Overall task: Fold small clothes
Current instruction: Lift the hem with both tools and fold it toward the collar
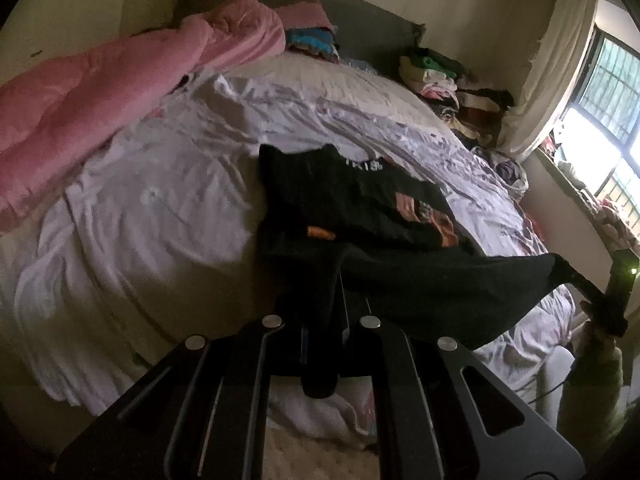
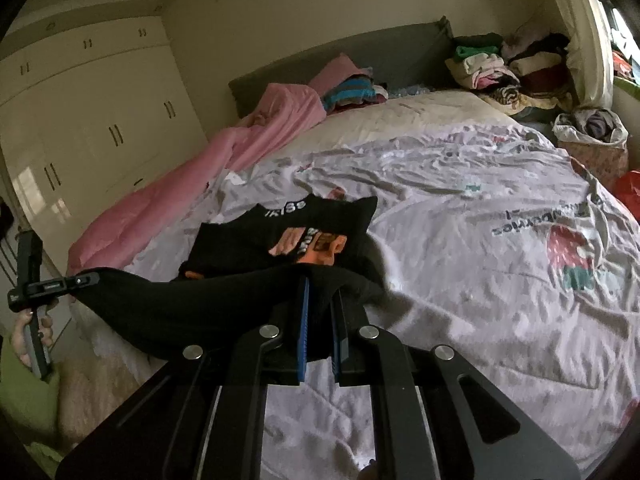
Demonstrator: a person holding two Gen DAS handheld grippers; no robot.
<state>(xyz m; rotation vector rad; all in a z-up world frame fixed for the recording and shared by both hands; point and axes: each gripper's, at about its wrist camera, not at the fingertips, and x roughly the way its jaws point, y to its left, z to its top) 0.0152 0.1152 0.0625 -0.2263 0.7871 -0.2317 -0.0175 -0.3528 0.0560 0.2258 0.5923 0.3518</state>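
Observation:
A small black garment [image 1: 360, 208] with orange and white print lies half on the white bed sheet [image 1: 160, 200], its near hem lifted and stretched between both grippers. My left gripper [image 1: 336, 280] is shut on one corner of the hem, close in front of the left camera. My right gripper [image 2: 322, 292] is shut on the other corner, black cloth pinched between its blue pads [image 2: 304, 320]. In the left wrist view the right gripper [image 1: 576, 280] shows at the far right, and in the right wrist view the left gripper [image 2: 90, 280] at the far left. The garment [image 2: 280, 240] sags between them.
A pink duvet [image 1: 100, 92] runs along the bed's left side. Stacks of folded clothes [image 2: 504, 68] sit by the grey headboard [image 2: 360, 56]. A bag of clothes [image 2: 592, 136] stands at the bed's right edge. White wardrobes [image 2: 80, 112] line the left wall; a window [image 1: 600, 92] is right.

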